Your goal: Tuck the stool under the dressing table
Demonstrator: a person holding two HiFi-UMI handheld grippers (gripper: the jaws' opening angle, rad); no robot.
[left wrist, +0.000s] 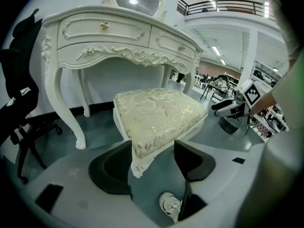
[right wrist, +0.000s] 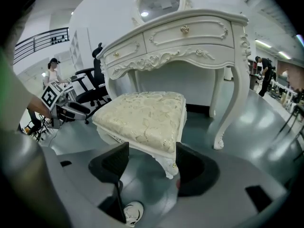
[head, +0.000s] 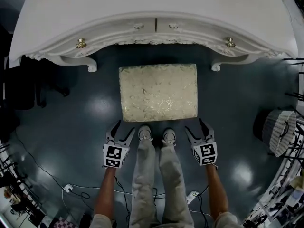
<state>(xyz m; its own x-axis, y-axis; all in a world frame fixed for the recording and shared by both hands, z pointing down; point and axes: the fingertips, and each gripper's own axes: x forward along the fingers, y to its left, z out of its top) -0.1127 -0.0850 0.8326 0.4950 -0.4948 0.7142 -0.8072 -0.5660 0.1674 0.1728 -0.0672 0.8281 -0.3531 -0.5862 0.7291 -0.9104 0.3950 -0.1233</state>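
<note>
While the stool (head: 158, 92) is standing on the floor just in front of the desk (head: 152, 4), not yet under it, the left gripper (head: 123, 127) and right gripper (head: 194, 125) are hovering at its two near corners. Their fingers are spread, each pair framing a corner, probably for an even push, though contact is hard to judge. Shoes (head: 145, 133) are crowding the near edge. Desk legs (head: 91, 66) are flanking the gap, and a basket (head: 279, 129) is sitting well aside.
</note>
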